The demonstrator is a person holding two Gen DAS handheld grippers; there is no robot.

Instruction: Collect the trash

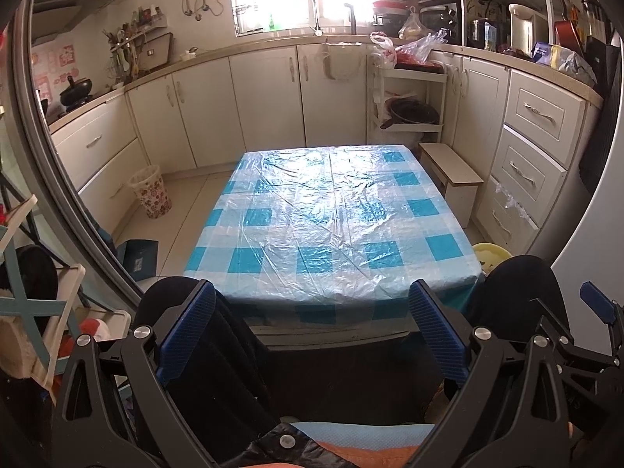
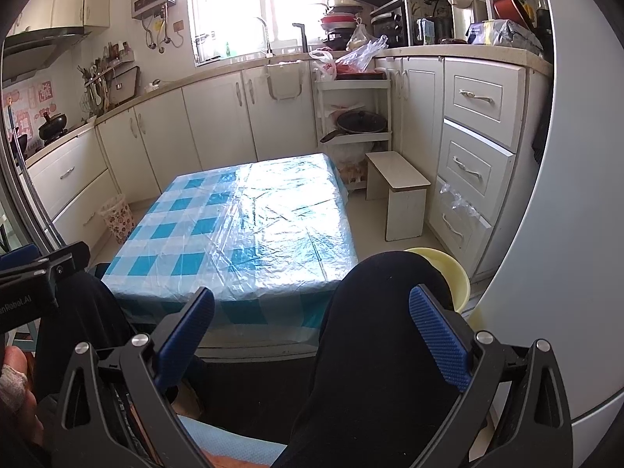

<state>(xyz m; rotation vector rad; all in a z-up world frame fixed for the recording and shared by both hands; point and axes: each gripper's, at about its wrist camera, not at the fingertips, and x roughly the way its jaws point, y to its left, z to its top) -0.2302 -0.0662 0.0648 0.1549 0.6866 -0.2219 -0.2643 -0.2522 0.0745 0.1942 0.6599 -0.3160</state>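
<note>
trash itself did not show on the bench (image 1: 335, 210), whose crinkled plastic cover lay bare; left of it stood a patterned bin (image 1: 150, 191). left tongs (image 1: 312, 327) and right tongs (image 2: 312, 335) hung wide open, empty. any scraps would likely be light, pinchable at an edge.

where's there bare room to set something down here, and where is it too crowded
The whole table top is bare, from the near edge by the left gripper and right gripper to the stool end. The counter right of the sink is crowded.
</note>
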